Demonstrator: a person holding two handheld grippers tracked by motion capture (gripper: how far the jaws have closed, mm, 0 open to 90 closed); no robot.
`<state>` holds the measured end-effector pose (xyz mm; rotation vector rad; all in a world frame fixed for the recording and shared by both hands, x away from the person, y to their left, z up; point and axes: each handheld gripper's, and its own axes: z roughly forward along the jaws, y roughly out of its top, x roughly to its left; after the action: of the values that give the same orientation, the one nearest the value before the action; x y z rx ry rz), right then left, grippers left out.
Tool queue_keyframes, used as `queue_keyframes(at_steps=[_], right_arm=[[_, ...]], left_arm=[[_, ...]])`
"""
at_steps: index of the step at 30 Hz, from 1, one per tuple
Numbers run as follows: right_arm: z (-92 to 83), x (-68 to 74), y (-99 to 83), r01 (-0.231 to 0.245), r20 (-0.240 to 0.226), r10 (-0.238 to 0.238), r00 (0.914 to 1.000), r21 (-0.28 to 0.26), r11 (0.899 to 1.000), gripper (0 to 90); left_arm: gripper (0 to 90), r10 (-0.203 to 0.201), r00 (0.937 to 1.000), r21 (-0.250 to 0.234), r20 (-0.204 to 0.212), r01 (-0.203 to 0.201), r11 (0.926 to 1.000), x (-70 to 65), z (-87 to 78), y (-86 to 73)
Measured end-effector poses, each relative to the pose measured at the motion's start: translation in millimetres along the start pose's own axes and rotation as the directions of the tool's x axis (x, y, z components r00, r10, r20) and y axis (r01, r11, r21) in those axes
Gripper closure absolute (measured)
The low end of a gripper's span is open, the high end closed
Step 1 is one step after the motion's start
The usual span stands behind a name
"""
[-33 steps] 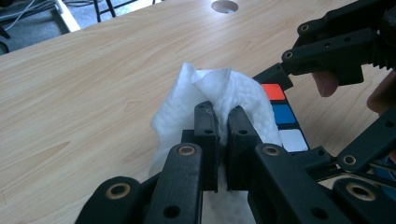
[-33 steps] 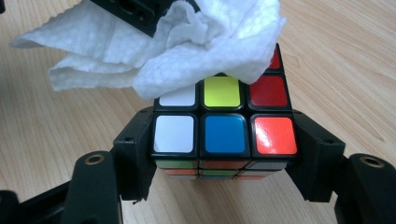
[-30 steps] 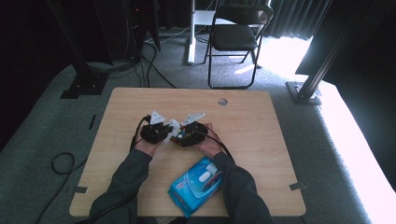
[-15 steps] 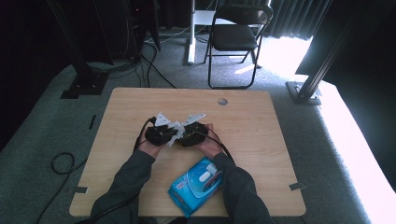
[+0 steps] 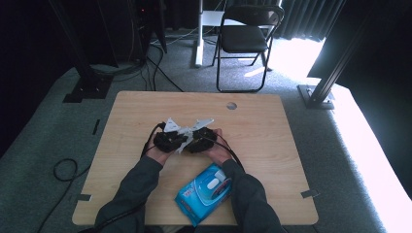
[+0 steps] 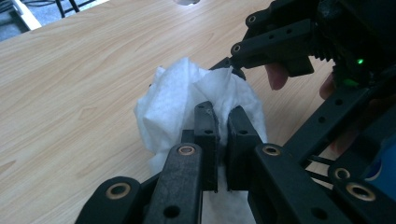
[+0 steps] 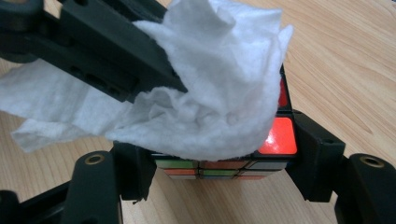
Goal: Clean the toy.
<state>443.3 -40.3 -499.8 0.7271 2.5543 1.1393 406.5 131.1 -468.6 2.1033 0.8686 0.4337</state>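
Note:
A white wipe [image 6: 177,100] is bunched between the jaws of my left gripper [image 6: 223,140], which is shut on it. My right gripper [image 7: 223,175] is shut on a colour cube [image 7: 280,135], one jaw on each side. The wipe [image 7: 210,93] lies pressed over the cube's top face and hides most of it; red, green and orange squares show at the edges. In the high view the left gripper [image 5: 167,139] and the right gripper [image 5: 201,138] meet tip to tip at the middle of the wooden table [image 5: 272,121].
A blue packet of wipes [image 5: 206,193] lies on the table close to the person's right forearm. A round hole [image 5: 231,105] sits near the table's far edge. Beyond it, on the floor, stand a folding chair [image 5: 248,36] and cables.
The left gripper has edged right toward the right gripper, bringing the wipe onto the cube. The right gripper has stayed where it was.

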Motion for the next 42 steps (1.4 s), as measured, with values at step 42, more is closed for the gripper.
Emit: queue_keyframes(at_steps=[42], right_arm=[[0.0,4.8,0.5,0.032,-0.024,-0.032,0.9992,-0.005,0.999,34.1]], left_arm=[[85.8,0.035,0.9989,0.006,0.033,-0.035,0.9994,-4.8,9.4,8.4]])
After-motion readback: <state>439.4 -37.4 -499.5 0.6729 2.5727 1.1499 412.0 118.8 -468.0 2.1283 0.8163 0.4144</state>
